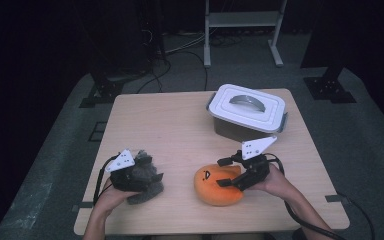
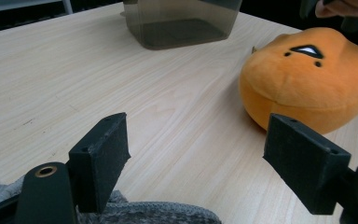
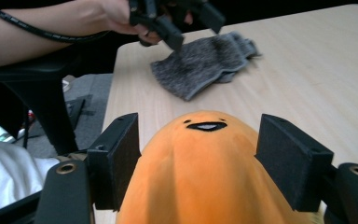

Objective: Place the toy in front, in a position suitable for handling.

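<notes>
Toy: the soft orange plush toy with a little black face (image 3: 200, 172) lies near my side of the wooden table (image 1: 170, 125).
Feel: I think it is light and squishy.
Hold: pinch its round sides.
Right gripper (image 3: 205, 161): jaws open around it, not pressing.
Left gripper (image 2: 200, 158): jaws open, empty, above the fuzzy grey cloth (image 3: 205, 63).

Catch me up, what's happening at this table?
A person works handheld tongs in each hand. The right tongs stand open around an orange plush toy lying on the table, pads not pressing it. The left tongs are open just above a grey knit cloth, nothing between them. A lidded plastic box sits at the far side.
</notes>
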The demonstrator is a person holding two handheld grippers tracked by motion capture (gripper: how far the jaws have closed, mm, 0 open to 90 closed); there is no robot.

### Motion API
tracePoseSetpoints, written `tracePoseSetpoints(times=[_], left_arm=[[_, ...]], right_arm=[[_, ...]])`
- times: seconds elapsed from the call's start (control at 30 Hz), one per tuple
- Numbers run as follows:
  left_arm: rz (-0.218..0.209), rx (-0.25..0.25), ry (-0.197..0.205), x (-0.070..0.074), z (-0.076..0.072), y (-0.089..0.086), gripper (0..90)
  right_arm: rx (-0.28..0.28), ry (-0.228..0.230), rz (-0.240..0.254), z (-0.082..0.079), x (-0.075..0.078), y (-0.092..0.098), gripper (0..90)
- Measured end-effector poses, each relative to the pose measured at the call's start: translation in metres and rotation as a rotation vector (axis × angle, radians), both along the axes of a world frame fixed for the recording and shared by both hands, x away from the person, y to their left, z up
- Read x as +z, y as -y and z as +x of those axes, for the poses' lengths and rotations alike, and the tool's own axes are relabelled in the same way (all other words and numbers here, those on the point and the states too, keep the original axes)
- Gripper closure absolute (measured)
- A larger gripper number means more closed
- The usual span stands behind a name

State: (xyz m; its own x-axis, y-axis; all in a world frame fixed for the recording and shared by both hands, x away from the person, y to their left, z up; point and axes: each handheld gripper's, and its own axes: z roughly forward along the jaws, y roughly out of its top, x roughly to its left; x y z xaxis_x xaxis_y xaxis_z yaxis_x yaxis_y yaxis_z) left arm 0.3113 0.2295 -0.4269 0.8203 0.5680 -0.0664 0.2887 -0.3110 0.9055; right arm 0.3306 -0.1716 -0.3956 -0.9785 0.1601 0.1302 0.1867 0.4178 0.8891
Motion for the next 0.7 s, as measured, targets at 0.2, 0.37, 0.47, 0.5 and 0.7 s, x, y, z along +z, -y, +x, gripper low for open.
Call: tracePoseSetpoints(times=[0.2,0.37,0.47,0.5,0.7], left_arm=[[-0.008,-0.002,0.019,0.001,-0.001,0.0,19.7],[-0.016,-0.002,0.026,0.002,-0.002,0.001,18.9],[-0.016,-0.007,0.026,0.001,-0.002,0.003,18.5],[-0.01,-0.007,0.027,0.0,-0.002,0.003,18.1],[-0.003,-0.019,0.024,-0.002,-0.002,0.006,17.6]], right_arm=[[-0.055,0.021,-0.007,0.009,0.014,0.017,27.6],[-0.094,0.035,-0.024,0.016,0.024,0.026,27.9],[-0.11,0.048,-0.039,0.02,0.028,0.03,26.7],[-0.116,0.049,-0.042,0.022,0.03,0.031,26.7],[-0.151,0.057,-0.05,0.032,0.037,0.038,26.1]])
